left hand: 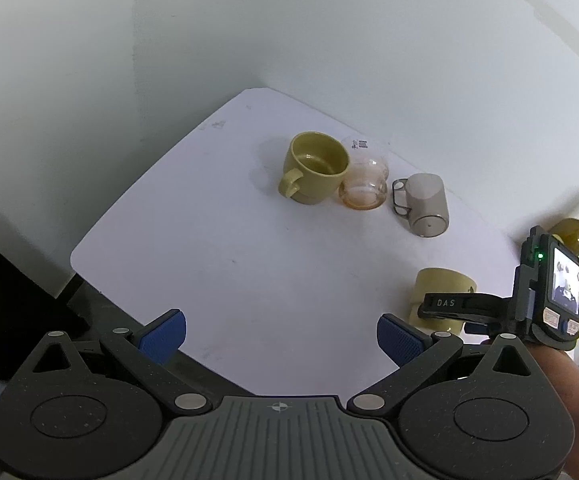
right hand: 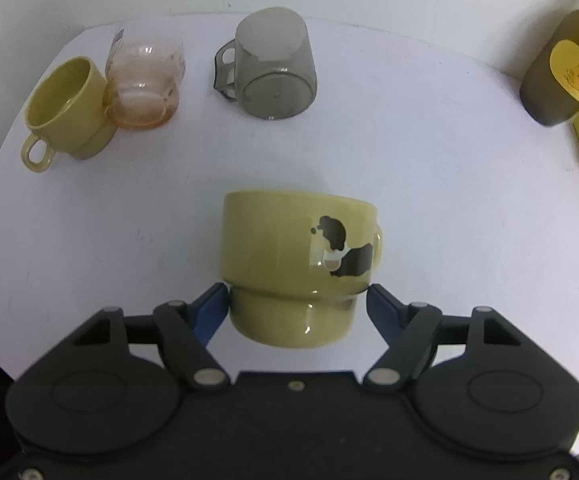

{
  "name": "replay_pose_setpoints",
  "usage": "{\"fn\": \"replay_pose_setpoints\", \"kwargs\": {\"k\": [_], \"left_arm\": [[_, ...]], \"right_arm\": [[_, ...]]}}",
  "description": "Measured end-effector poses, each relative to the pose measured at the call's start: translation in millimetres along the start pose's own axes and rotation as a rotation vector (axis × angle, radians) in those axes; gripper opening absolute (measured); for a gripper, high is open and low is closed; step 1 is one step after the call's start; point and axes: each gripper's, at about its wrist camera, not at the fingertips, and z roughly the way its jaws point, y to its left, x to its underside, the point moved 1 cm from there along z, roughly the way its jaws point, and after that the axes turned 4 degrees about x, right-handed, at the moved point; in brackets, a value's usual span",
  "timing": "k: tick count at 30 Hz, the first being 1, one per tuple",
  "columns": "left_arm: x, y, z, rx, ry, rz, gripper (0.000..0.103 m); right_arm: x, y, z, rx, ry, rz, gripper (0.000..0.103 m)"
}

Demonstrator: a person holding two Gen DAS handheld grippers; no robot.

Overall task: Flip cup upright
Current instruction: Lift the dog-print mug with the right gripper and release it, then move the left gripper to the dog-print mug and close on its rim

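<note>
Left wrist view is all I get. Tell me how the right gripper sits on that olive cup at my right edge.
Observer: The right gripper has both blue pads against the narrow foot of the olive cup, one on each side.
Operator: Give me its orientation.
Observer: The foot points toward the right wrist camera and the rim points away. The opening is hidden.
Operator: Name the handle side.
Observer: The handle peeks out at the image right, beside a printed dog.
</note>
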Motion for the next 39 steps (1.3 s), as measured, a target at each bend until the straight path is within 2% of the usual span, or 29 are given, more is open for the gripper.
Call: {"fn": "replay_pose_setpoints", "kwargs": {"k": [3, 6, 9, 11, 12, 14, 17, 22, 24, 27, 32, 35, 39], "left_arm": [[0, -4, 7, -0.007, 0.008, -0.006, 0.103], [2, -17, 21, -0.014, 0.022, 0.024, 0.103], [7, -36, 39, -0.036, 0.026, 0.076, 0.103], [11, -46, 51, -0.038, 0.037, 0.101, 0.103], [14, -55, 60, -0.029, 0.047, 0.119, 0.103], [20, -71, 76, 0.004, 0.063, 0.15, 0.103], [28, -93, 93, 0.035, 0.047, 0.193, 0.103], [44, -130, 124, 0.083, 0.06, 0.269, 0.103], [56, -154, 141, 0.119, 0.044, 0.349, 0.103], [65, -171, 158, 0.109, 0.011, 0.393, 0.103], [67, -190, 188, 0.072, 0.005, 0.415, 0.102], [64, -191, 196, 0.037, 0.023, 0.408, 0.096], [64, -197, 207, 0.005, 0.06, 0.406, 0.096]], "right_arm": [[1, 2, -5, -0.006, -0.005, -0.014, 0.075], [-3, -7, -23, -0.056, -0.031, -0.018, 0.081], [-6, -29, -45, -0.082, -0.07, -0.011, 0.083], [-6, -59, -61, -0.095, -0.095, 0.01, 0.084], [-6, -63, -63, -0.094, -0.099, 0.012, 0.085], [-2, -96, -73, -0.073, -0.128, 0.014, 0.086], [3, -130, -77, -0.043, -0.146, -0.003, 0.088], [9, -174, -72, -0.034, -0.116, 0.036, 0.088], [11, -188, -69, -0.037, -0.105, 0.048, 0.088], [14, -202, -64, -0.05, -0.098, 0.047, 0.088], [13, -222, -61, -0.069, -0.113, 0.072, 0.088], [8, -229, -60, -0.084, -0.124, 0.075, 0.087], [3, -236, -61, -0.098, -0.143, 0.073, 0.087]]}}
